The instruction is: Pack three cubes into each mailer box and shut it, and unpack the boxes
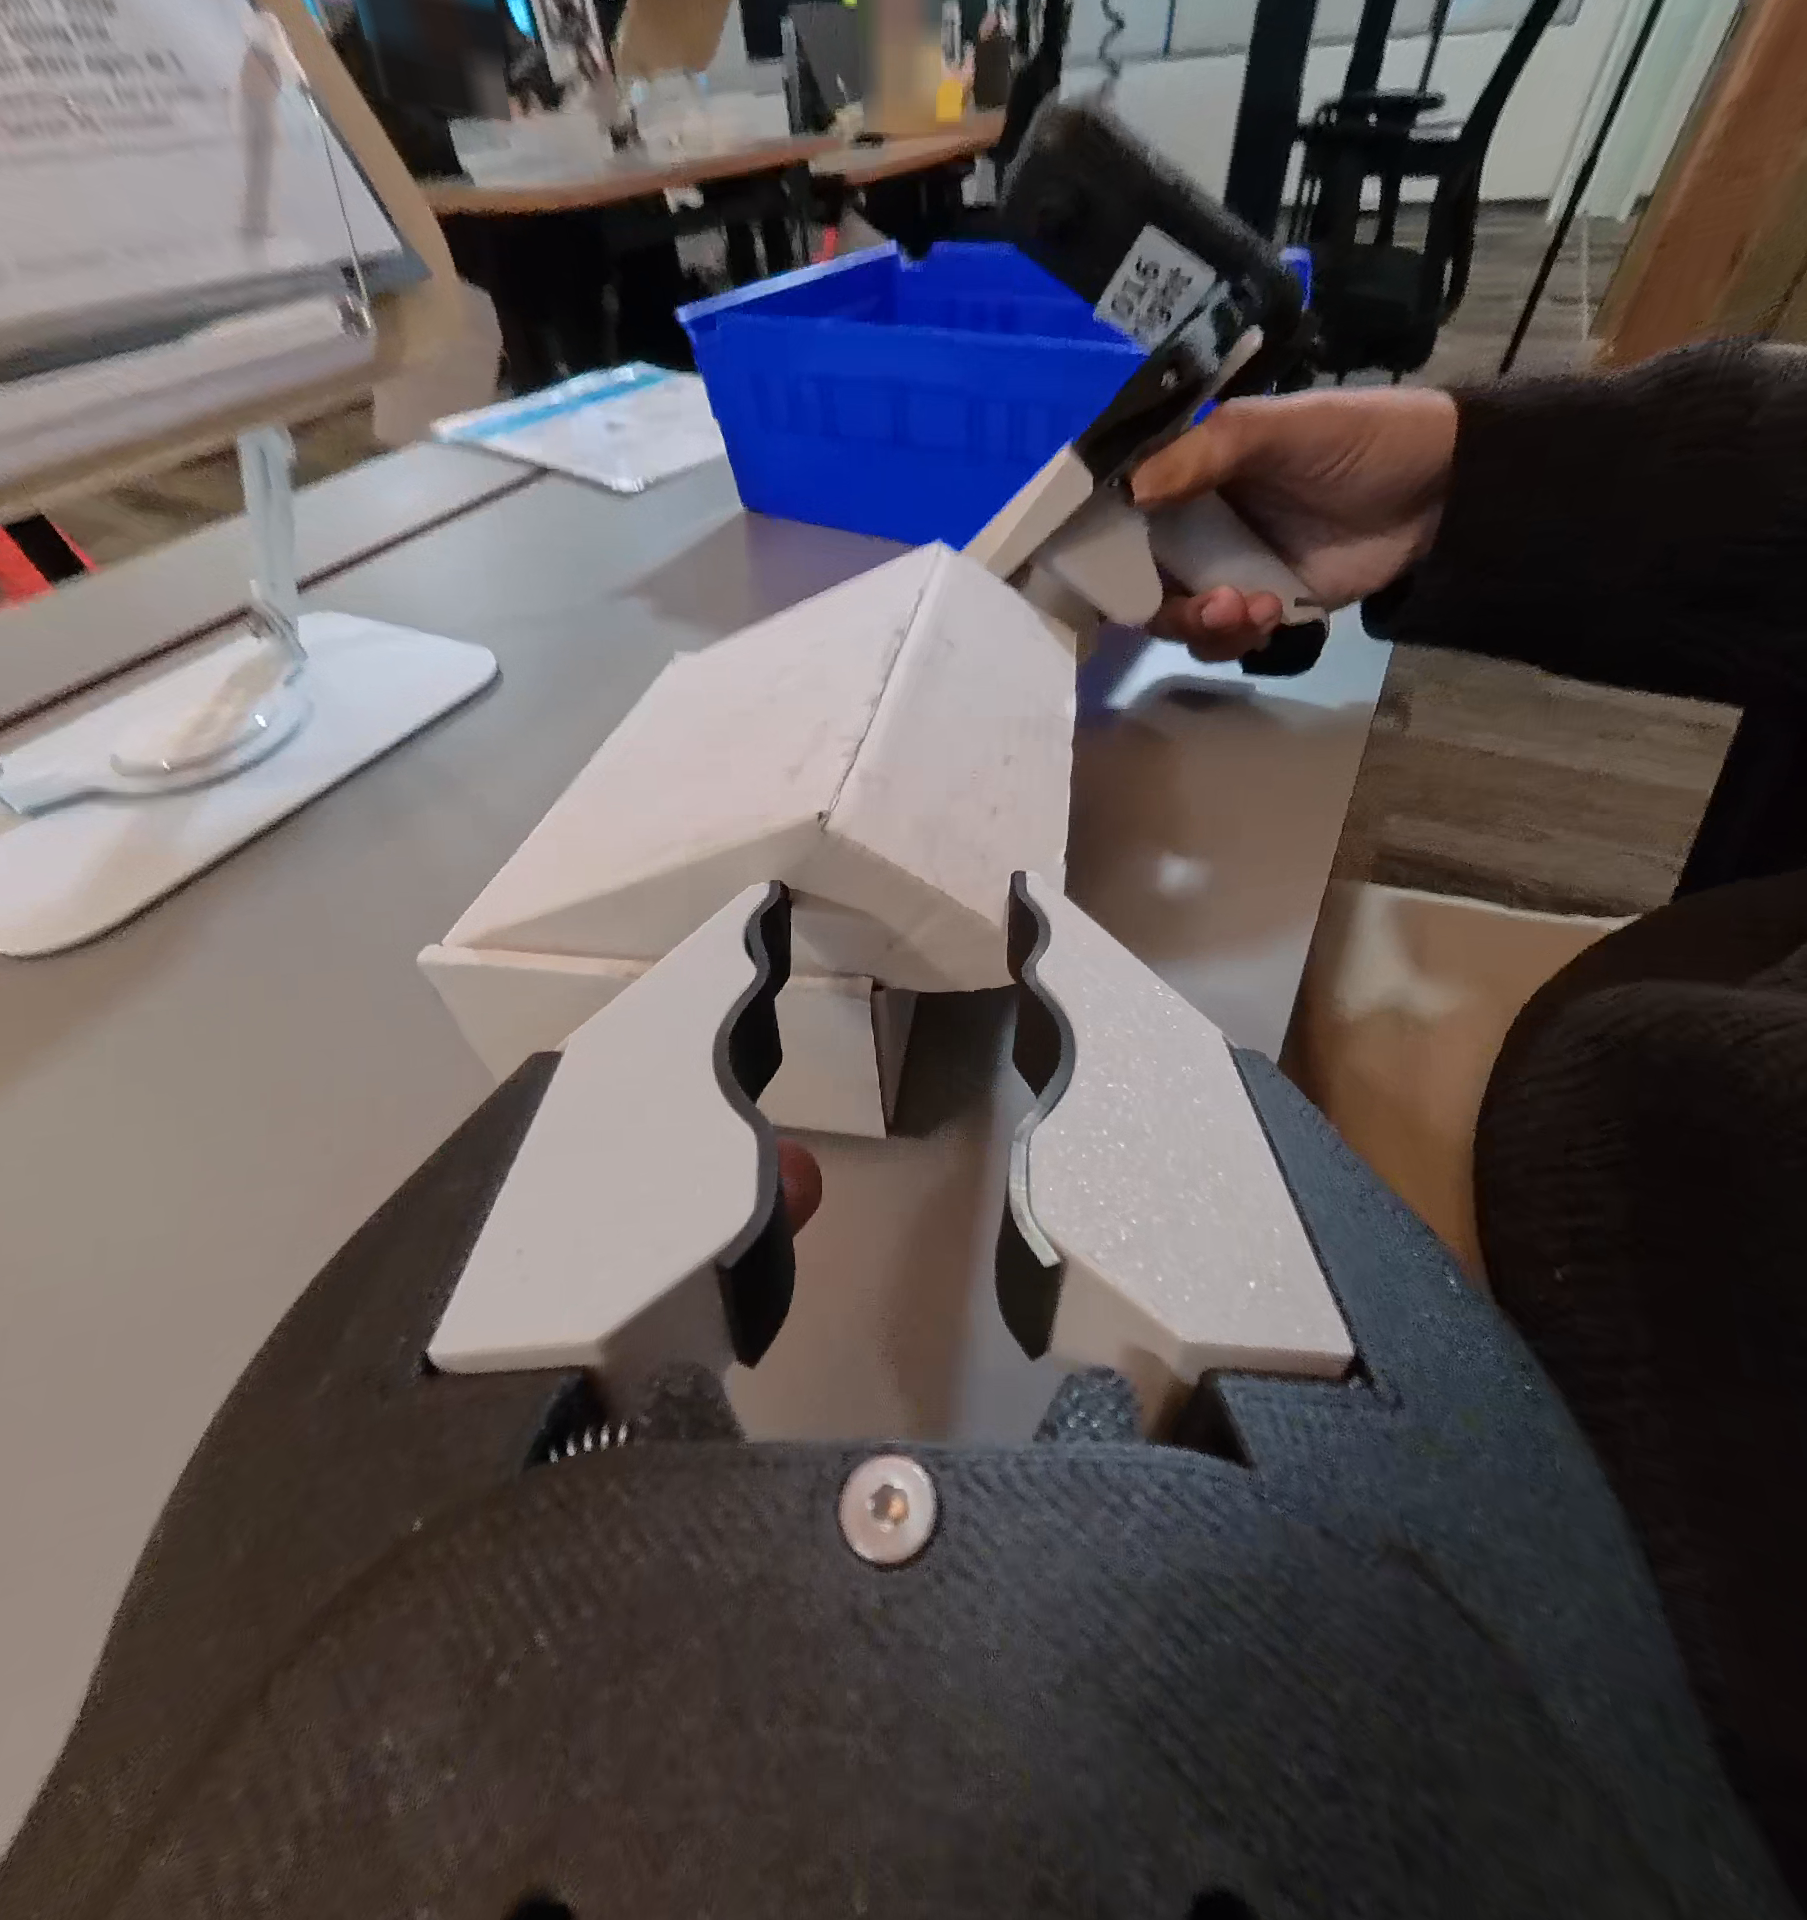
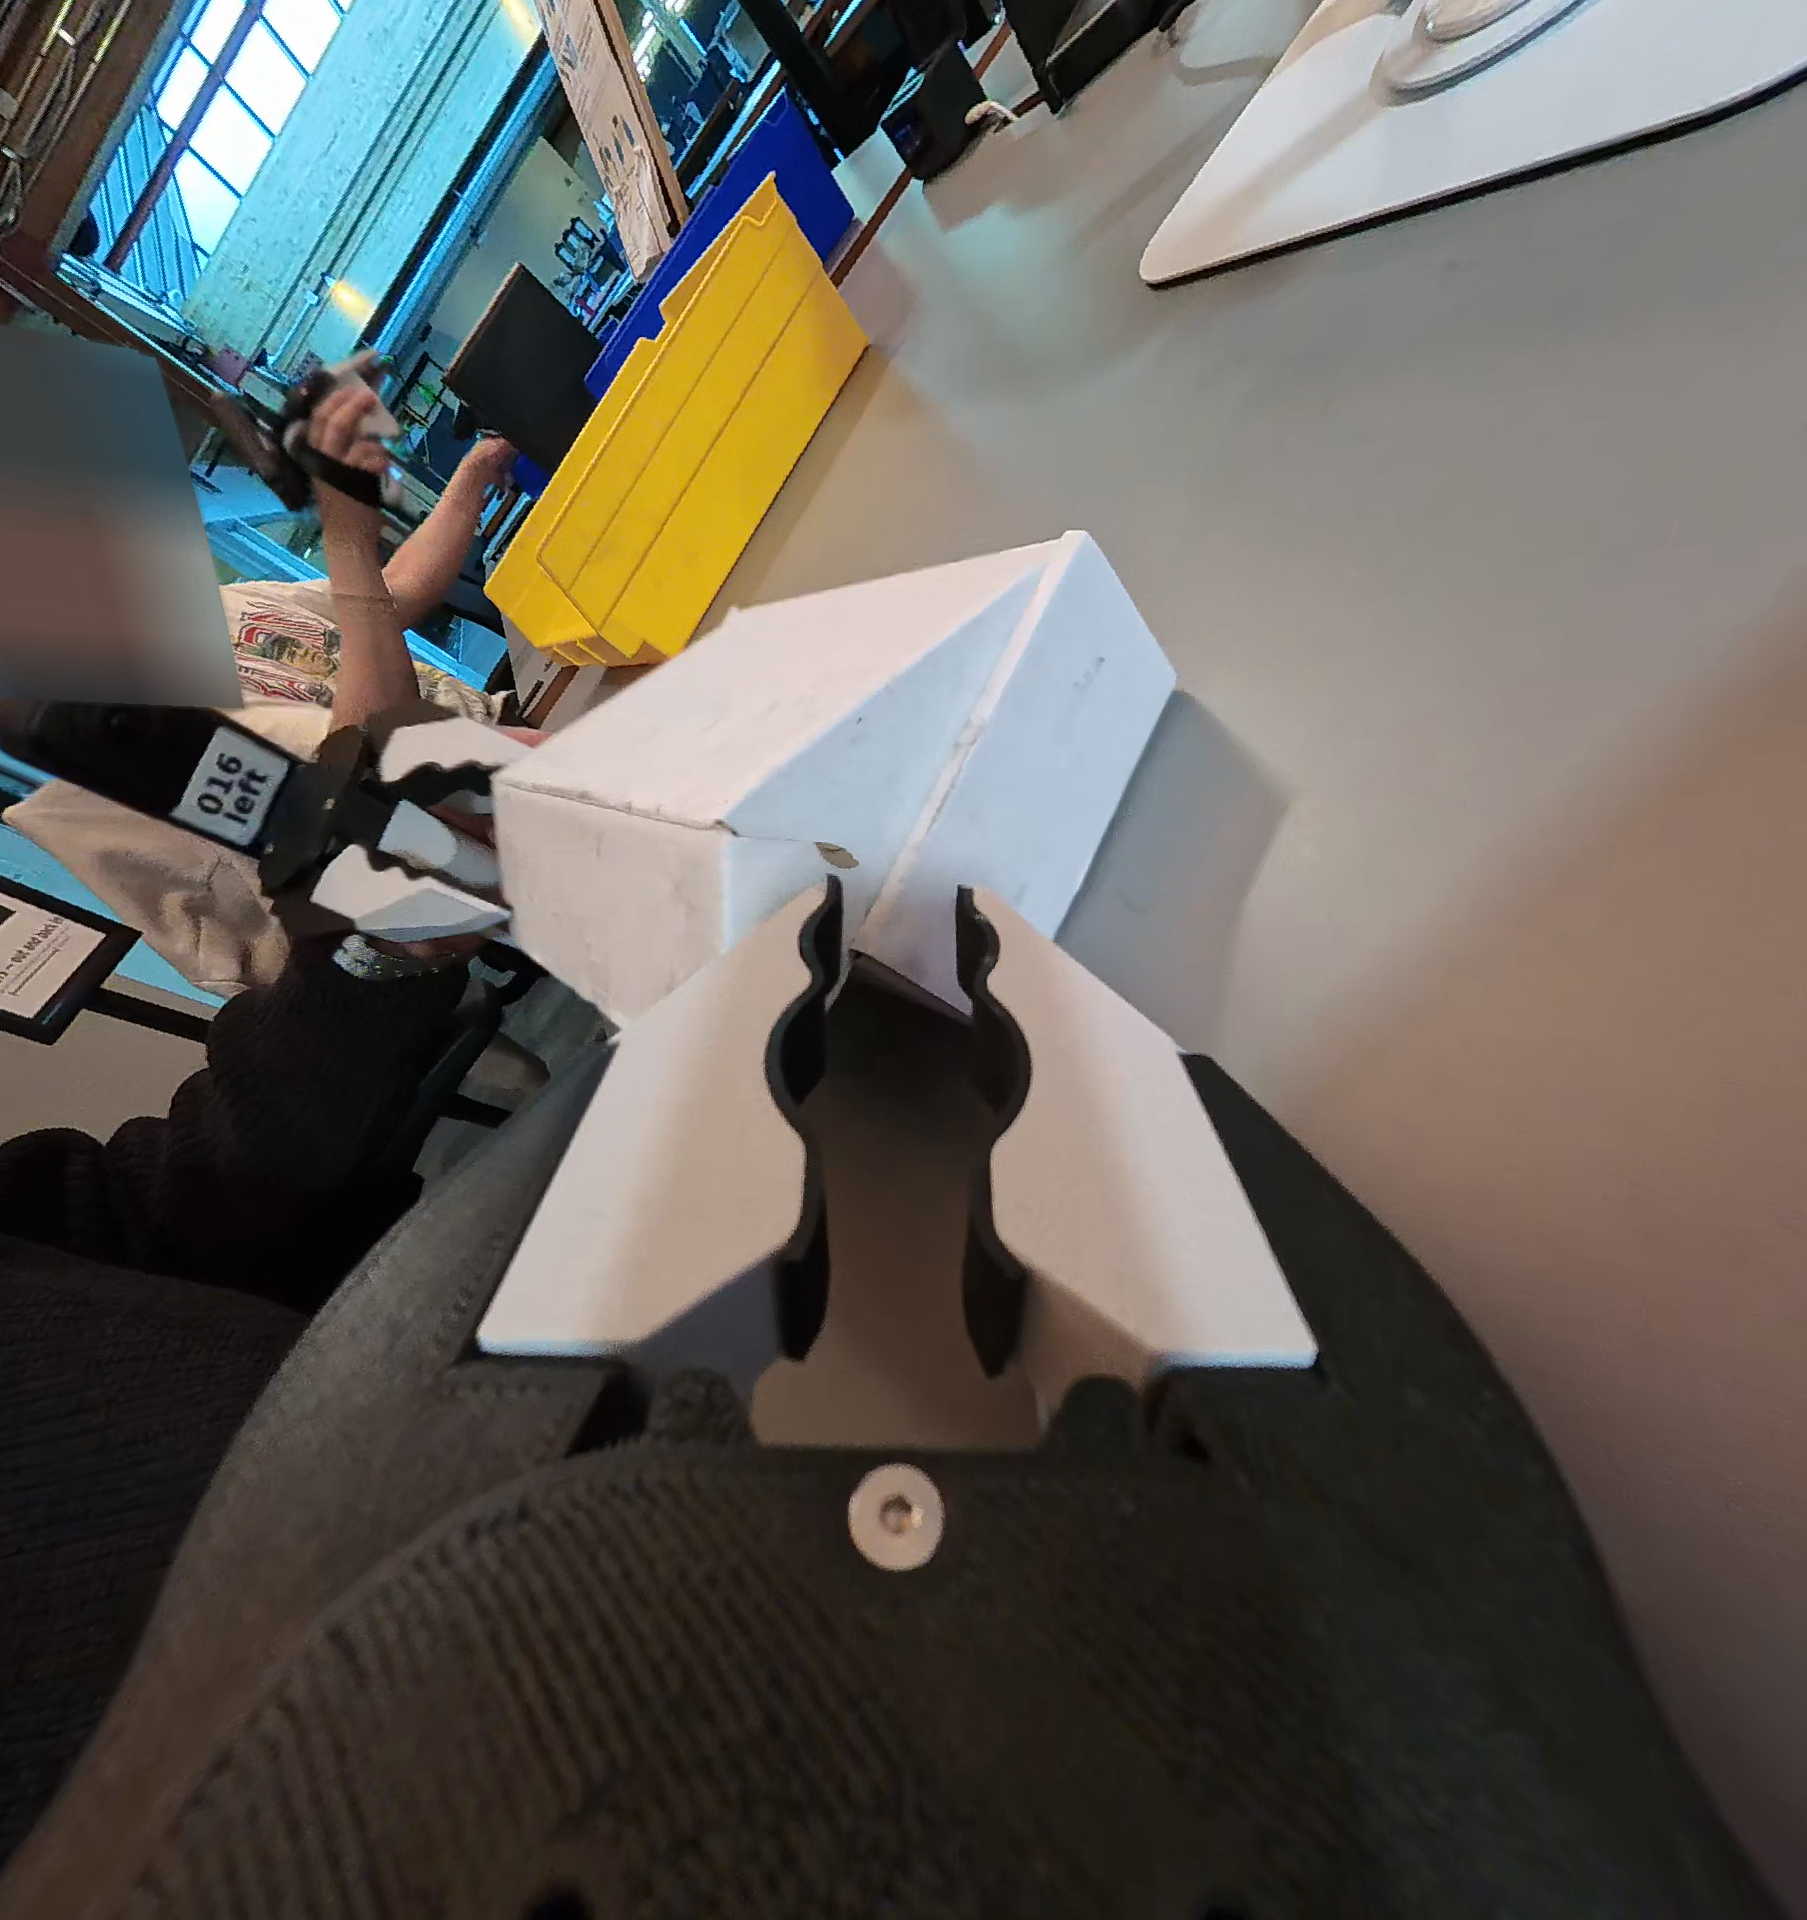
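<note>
Your left gripper (image 1: 894,914): fingers spread at the near end of the white mailer box (image 1: 774,790) | your right gripper (image 2: 899,914): fingers spread against its far end | box on the grey bench (image 1: 255,1039), lid half-raised, beside the blue bin (image 1: 878,416)
</note>
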Available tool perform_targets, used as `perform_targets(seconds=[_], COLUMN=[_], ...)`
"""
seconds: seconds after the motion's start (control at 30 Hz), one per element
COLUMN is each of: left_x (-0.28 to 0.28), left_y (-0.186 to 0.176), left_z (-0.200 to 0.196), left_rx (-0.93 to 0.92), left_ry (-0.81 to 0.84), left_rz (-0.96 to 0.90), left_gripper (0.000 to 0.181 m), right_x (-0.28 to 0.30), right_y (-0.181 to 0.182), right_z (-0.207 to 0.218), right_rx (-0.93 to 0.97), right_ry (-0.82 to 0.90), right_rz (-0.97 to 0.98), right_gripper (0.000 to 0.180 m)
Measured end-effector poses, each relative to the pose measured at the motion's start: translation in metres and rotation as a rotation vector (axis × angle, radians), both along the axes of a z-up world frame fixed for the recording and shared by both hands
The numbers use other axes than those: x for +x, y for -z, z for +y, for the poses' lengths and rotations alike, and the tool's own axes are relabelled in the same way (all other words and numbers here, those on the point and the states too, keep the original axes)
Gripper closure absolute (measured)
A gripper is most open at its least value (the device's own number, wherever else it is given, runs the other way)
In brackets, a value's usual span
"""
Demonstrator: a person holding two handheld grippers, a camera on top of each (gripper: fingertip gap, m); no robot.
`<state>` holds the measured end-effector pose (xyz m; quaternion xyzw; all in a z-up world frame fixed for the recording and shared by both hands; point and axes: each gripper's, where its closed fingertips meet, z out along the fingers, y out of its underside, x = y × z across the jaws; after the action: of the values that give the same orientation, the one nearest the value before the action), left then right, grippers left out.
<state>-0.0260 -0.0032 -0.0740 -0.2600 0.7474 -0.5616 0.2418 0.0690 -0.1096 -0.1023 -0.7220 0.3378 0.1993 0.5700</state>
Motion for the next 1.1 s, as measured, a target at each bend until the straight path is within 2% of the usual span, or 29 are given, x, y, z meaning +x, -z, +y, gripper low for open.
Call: perform_targets(seconds=[0.1,0.2,0.37,0.73,1.03,1.07,1.1], left_x=[-0.002,-0.004,-0.003,-0.014,-0.010,-0.008,-0.006], left_y=[-0.013,-0.011,0.012,0.013,0.020,0.022,0.023], left_z=[-0.006,-0.008,-0.005,-0.013,-0.016,-0.014,-0.013], left_rx=[-0.050,-0.071,0.018,0.024,0.115,0.138,0.171], left_ry=[0.010,0.029,0.019,0.089,0.076,0.060,0.046], left_rz=[-0.039,-0.014,0.059,0.076,-0.003,-0.019,-0.046], left_gripper=[0.143,0.145,0.142,0.143,0.138,0.148,0.150], right_x=[0.001,0.002,0.003,0.007,0.016,0.016,0.017], right_y=[0.000,0.000,-0.002,-0.001,0.000,0.000,0.000], right_z=[0.000,0.000,-0.001,-0.002,-0.004,-0.005,-0.005], right_rx=[-0.004,-0.004,0.011,-0.009,-0.031,-0.029,-0.027], right_ry=[0.004,0.008,0.016,0.042,0.103,0.106,0.107], right_rz=[-0.005,-0.009,-0.005,-0.030,-0.055,-0.053,-0.052], right_gripper=[0.163,0.164,0.167,0.165,0.158,0.158,0.159])
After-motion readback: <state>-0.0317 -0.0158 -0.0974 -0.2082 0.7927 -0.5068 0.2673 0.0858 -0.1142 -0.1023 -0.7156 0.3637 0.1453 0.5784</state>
